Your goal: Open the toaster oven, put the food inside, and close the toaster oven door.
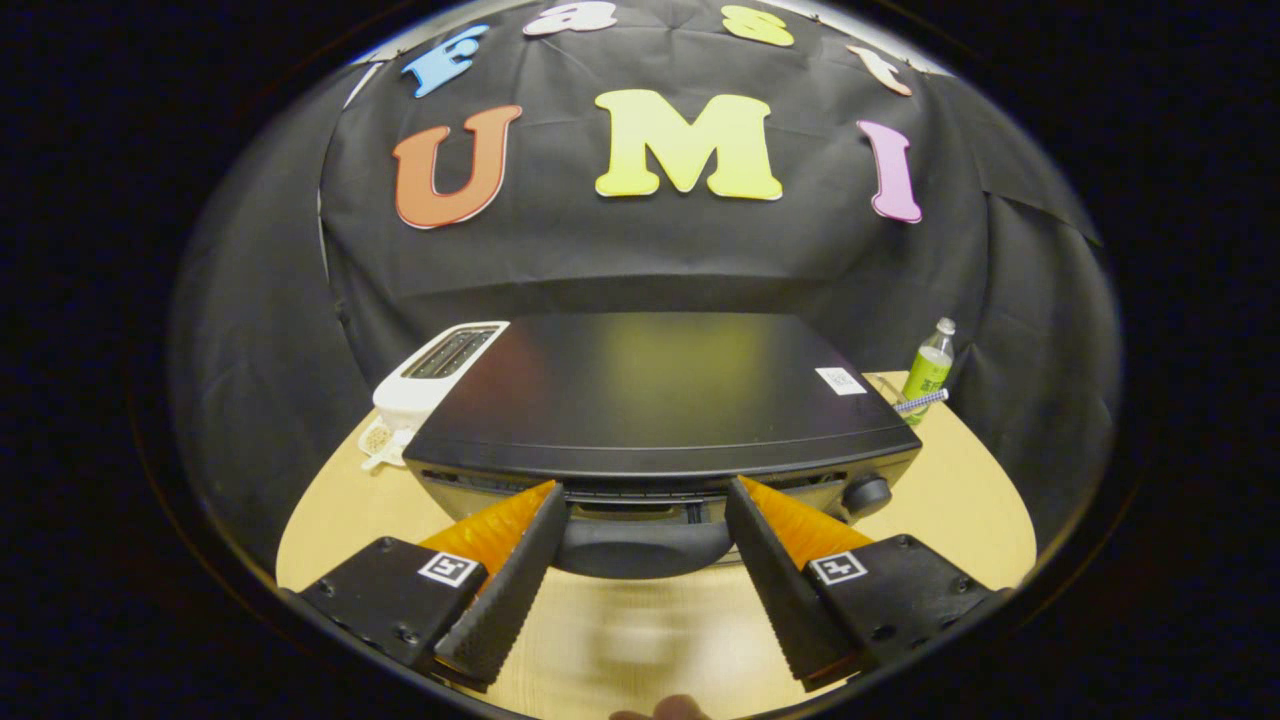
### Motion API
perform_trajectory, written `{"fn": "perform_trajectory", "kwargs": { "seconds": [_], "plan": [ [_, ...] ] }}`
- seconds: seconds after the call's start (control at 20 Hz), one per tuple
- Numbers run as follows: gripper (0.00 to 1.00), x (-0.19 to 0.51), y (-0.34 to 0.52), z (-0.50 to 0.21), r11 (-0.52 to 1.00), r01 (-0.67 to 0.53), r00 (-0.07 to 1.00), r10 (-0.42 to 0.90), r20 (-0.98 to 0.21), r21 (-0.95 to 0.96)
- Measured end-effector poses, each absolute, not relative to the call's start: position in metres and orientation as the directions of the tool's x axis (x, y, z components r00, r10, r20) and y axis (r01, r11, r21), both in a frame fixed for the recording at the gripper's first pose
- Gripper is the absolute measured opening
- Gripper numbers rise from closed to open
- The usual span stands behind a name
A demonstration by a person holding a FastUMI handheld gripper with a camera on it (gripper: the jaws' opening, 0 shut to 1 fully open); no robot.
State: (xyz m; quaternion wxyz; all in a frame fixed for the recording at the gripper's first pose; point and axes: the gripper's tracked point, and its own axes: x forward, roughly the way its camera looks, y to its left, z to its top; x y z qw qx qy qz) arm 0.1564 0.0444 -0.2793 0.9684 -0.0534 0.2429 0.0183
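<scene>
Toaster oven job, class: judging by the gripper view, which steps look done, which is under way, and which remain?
Nothing looks finished: the toaster oven door appears shut, its door handle up against the front. In hand: the gripper is open, fingers either side of that handle, not visibly pressing it. Left: pull the door open, load the food, close the door.

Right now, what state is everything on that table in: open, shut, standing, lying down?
toaster oven: door shut, its handle between the fingers, ungripped.
gripper: fingers open, spread either side of the handle.
white toaster: upright beside the oven, slots look empty.
green bottle: standing, capped.
control knob: setting too small to tell.
</scene>
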Motion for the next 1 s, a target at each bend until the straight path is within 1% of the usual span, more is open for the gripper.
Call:
{"fn": "perform_trajectory", "kwargs": {
  "seconds": [0.35,0.55,0.7,0.8,1.0],
  "plan": [
    [1.0,0.099,0.035,-0.309,0.994,-0.063,0.842,0.008,-0.539,-0.084],
    [1.0,0.074,0.032,-0.337,0.995,-0.069,0.794,0.015,-0.608,-0.066],
    [1.0,0.061,0.025,-0.356,0.998,-0.052,0.75,0.019,-0.661,-0.031],
    [1.0,0.058,0.021,-0.363,0.999,-0.041,0.738,0.013,-0.675,-0.026],
    [1.0,0.051,0.018,-0.375,0.997,-0.065,0.716,0.02,-0.697,-0.039]
  ]
}}
